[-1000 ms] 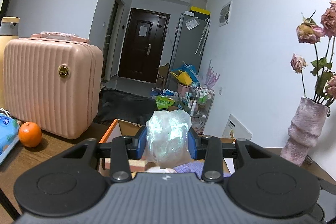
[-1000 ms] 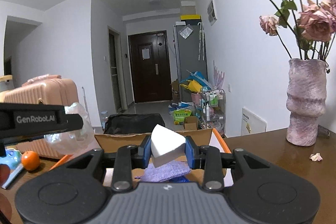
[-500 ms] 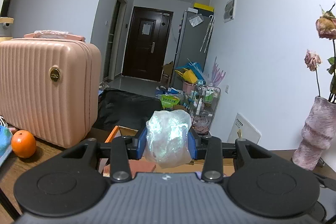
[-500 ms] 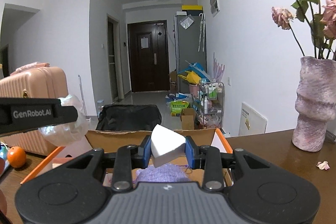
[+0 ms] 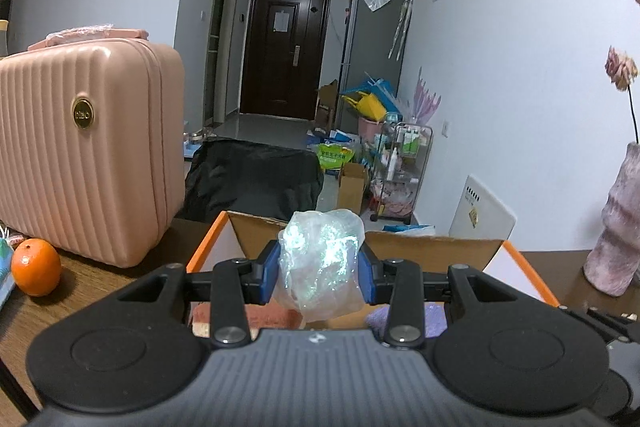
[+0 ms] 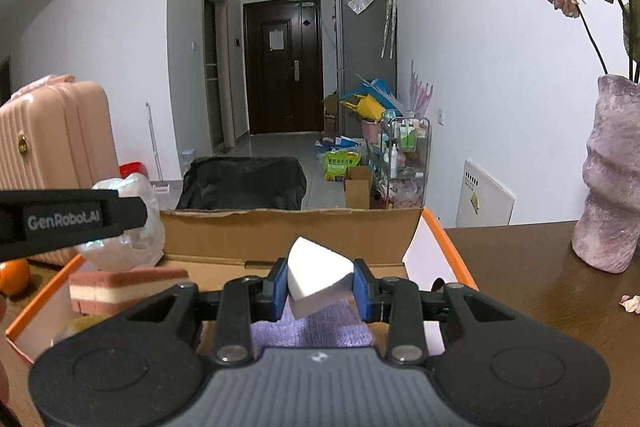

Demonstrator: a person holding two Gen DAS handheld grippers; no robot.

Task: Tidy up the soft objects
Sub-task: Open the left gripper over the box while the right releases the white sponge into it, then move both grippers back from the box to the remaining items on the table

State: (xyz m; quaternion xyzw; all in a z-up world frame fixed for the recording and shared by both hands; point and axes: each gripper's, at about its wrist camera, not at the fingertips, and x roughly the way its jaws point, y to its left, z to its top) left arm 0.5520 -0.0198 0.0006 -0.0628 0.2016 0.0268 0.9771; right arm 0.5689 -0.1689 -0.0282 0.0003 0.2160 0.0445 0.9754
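My left gripper is shut on a crumpled clear plastic bag, held over the near left part of an open cardboard box with orange edges. From the right wrist view the same bag hangs at the left beside the left gripper's black finger. My right gripper is shut on a white wedge-shaped sponge above the box. Inside the box lie a purple cloth and a pink-and-white layered sponge.
A pink hard suitcase stands on the brown table at the left, with an orange in front of it. A mauve vase with dried roses stands at the right. Beyond the table lie a black bag and hallway clutter.
Both grippers have moved forward over the box with their loads still held. The box now fills more of both views, and the vase has slid toward the right edge.
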